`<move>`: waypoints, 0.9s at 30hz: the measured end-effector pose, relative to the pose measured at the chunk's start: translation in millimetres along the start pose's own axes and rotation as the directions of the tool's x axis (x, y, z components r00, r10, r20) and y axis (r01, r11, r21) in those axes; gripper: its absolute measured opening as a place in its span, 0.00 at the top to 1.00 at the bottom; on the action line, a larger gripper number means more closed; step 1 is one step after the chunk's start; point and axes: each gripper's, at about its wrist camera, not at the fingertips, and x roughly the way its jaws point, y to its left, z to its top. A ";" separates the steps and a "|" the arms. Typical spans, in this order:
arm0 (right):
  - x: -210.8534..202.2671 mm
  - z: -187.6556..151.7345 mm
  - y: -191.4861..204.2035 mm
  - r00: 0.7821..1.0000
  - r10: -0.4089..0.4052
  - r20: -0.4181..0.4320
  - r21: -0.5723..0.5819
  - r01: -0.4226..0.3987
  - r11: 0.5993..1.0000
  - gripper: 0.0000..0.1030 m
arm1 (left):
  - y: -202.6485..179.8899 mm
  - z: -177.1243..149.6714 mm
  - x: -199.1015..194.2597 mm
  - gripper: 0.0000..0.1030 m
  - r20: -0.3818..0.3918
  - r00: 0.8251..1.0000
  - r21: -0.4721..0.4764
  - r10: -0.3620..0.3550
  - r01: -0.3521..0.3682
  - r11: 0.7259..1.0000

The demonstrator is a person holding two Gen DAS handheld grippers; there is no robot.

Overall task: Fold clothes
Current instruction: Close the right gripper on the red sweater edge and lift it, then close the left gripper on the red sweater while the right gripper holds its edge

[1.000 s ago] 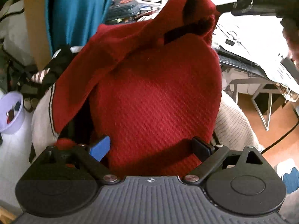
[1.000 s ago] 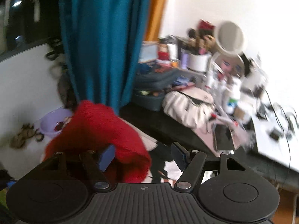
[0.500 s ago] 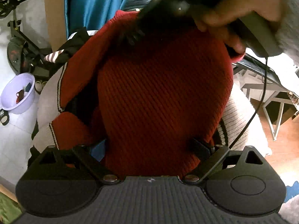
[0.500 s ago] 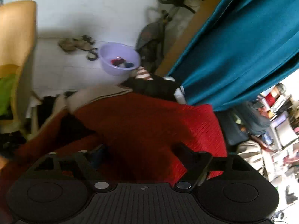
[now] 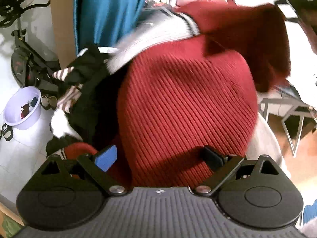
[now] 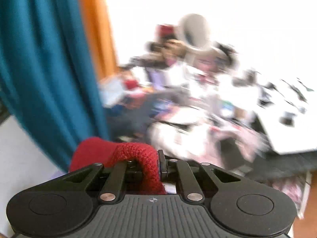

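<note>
Pinching a rolled edge of the red knit sweater, the right tongs are seen clamped narrow, while the left tongs are spread wide around its body, draped over a clothes heap. A mid-fold stage is judged; next, the lifted edge must be laid flat.
</note>
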 end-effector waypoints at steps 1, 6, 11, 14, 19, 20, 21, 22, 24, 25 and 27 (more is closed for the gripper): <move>-8.8 -11.9 -20.5 1.000 -0.022 -0.019 0.020 0.023 1.000 0.91 | 4.3 4.9 2.6 0.07 0.001 1.000 -0.008 -0.002 0.002 1.000; -40.6 -109.4 -89.2 0.978 -0.053 -0.200 0.161 0.087 0.983 0.91 | 8.8 18.7 17.1 0.05 -0.020 0.999 -0.012 -0.028 0.028 1.000; -36.4 -185.1 -96.8 0.937 -0.011 -0.350 0.265 0.110 0.958 0.90 | 1.3 17.7 13.2 0.08 -0.028 0.998 0.002 -0.052 0.052 0.999; -36.4 -180.0 -78.4 0.946 -0.028 -0.322 0.196 0.096 0.976 0.79 | -3.2 16.8 10.4 0.51 -0.032 0.997 0.011 -0.065 0.066 0.998; -33.4 -154.0 -46.4 0.969 -0.052 -0.243 0.023 0.059 0.998 0.56 | -10.6 12.7 1.5 0.85 -0.036 0.996 0.037 -0.082 0.084 0.996; -27.8 -150.8 -39.6 0.969 -0.042 -0.243 -0.002 0.043 0.999 0.49 | -12.0 11.0 -1.9 0.86 -0.036 0.996 0.047 -0.084 0.085 0.995; -22.2 -147.5 -32.7 0.969 -0.032 -0.243 -0.026 0.027 0.999 0.46 | -13.4 9.2 -5.2 0.87 -0.035 0.996 0.057 -0.085 0.087 0.995; -16.5 -144.3 -25.8 0.970 -0.022 -0.244 -0.050 0.011 0.999 0.46 | -14.8 7.5 -8.6 0.87 -0.035 0.996 0.067 -0.086 0.088 0.994; -5.2 -137.9 -12.1 0.969 -0.003 -0.246 -0.098 -0.022 0.995 0.46 | -17.6 4.0 -15.3 0.87 -0.035 0.995 0.087 -0.089 0.091 0.992; 0.4 -134.7 -5.2 0.969 0.007 -0.247 -0.121 -0.038 0.992 0.46 | -19.0 2.3 -18.7 0.87 -0.034 0.995 0.097 -0.090 0.093 0.991; 11.7 -128.2 8.5 0.968 0.026 -0.250 -0.169 -0.070 0.983 0.45 | -21.8 -1.2 -25.4 0.87 -0.034 0.995 0.117 -0.093 0.096 0.988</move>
